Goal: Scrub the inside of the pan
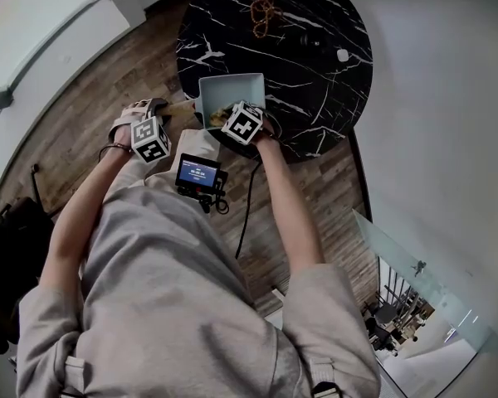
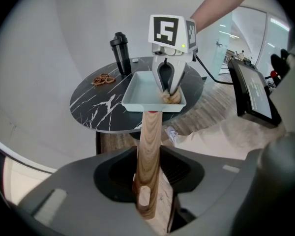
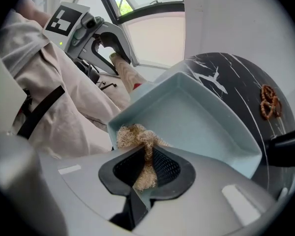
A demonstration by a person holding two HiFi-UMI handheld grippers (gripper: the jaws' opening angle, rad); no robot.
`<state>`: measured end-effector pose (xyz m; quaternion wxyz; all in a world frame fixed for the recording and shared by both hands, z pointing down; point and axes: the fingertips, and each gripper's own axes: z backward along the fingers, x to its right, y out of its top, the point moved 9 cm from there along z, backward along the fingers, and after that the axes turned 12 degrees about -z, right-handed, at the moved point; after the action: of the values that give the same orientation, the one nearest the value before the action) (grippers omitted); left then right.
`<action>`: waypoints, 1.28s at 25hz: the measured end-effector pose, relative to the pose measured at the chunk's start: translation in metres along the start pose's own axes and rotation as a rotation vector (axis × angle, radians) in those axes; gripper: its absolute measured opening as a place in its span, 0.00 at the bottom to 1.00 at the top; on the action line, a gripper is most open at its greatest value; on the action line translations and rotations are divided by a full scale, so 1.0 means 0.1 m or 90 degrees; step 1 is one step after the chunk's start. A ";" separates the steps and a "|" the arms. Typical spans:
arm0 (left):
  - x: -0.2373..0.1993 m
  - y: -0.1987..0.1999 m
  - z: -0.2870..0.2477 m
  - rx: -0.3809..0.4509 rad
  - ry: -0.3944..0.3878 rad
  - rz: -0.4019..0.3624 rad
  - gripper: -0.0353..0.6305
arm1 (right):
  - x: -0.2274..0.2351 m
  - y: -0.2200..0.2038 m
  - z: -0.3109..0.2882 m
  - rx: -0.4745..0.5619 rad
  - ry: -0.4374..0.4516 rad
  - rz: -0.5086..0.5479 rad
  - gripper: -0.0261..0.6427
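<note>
Pressure matters here: the pan [image 1: 232,89] sits at the near edge of the table [image 1: 315,73], our left gripper [image 2: 148,183] clamps its wooden handle [image 2: 150,132], and our right gripper [image 3: 146,168] pinches the fibrous scrubber [image 3: 135,134] in one corner. We should brace the handle and sweep every corner.

Both my forearms [image 1: 286,197] reach toward 12 o'clock. My left claw [image 2: 148,181] clamps a wooden handle [image 2: 150,141]. My right claw [image 3: 146,166], at its 3 o'clock, pinches a fibrous scrubber wad [image 3: 136,135], jaws nearly together.

Pale blue pan [image 1: 232,89]; black white-veined table [image 1: 315,73]
</note>
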<state>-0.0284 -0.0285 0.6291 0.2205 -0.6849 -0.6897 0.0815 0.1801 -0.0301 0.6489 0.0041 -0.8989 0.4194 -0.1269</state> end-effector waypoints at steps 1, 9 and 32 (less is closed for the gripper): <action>0.00 0.00 0.00 0.000 -0.001 0.000 0.27 | -0.05 0.04 -0.02 0.010 0.005 -0.002 0.13; 0.03 -0.01 0.02 0.009 -0.007 -0.007 0.26 | -0.25 0.23 -0.08 0.042 -0.024 -0.037 0.14; 0.06 0.01 -0.01 0.004 -0.001 -0.065 0.25 | 0.00 0.61 -0.07 0.142 -0.141 -0.095 0.14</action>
<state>-0.0263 -0.0231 0.6309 0.2259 -0.6481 -0.7236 0.0733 0.1326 -0.0687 0.6492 0.1406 -0.9299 0.3321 -0.0725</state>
